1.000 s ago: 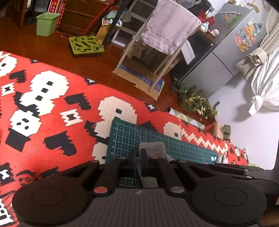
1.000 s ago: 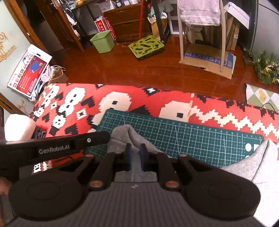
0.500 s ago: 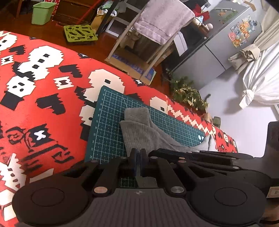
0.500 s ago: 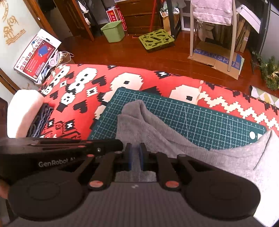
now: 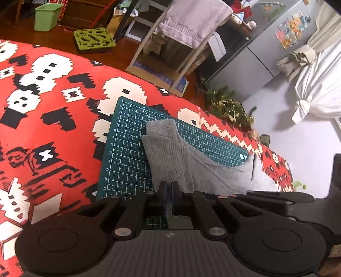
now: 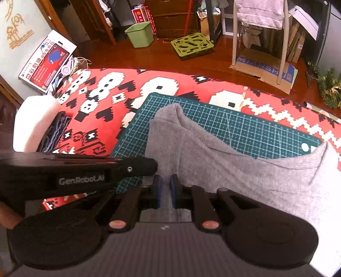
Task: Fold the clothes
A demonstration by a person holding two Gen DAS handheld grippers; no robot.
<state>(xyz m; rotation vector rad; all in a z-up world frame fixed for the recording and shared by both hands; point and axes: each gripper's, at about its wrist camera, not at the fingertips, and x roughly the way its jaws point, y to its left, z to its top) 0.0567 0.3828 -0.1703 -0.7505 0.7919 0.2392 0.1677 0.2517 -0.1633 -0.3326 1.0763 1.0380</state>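
A grey ribbed garment (image 5: pixel 177 162) lies draped across the green cutting mat (image 5: pixel 127 149), its cuffed sleeve end pointing to the mat's far corner. My left gripper (image 5: pixel 169 198) is shut on the near edge of that grey cloth. In the right wrist view the same grey garment (image 6: pixel 213 162) spreads from the mat (image 6: pixel 245 127) toward the lower right. My right gripper (image 6: pixel 165 192) is shut on a fold of it at the near edge. The left gripper's black body (image 6: pixel 85 174) crosses that view just left of my right fingers.
The mat lies on a red, white and black patterned cover (image 5: pixel 49 102). A white cushion with folded dark cloth (image 6: pixel 36 125) sits at the left. Beyond are a wooden floor, a green bin (image 6: pixel 140 34), a chair with a towel (image 5: pixel 191 19), a fridge (image 5: pixel 272 42).
Both grippers have pulled back toward the near edge with the grey garment held, drawing more of it out across the mat. The sleeve end now lies stretched toward the mat's far corner.
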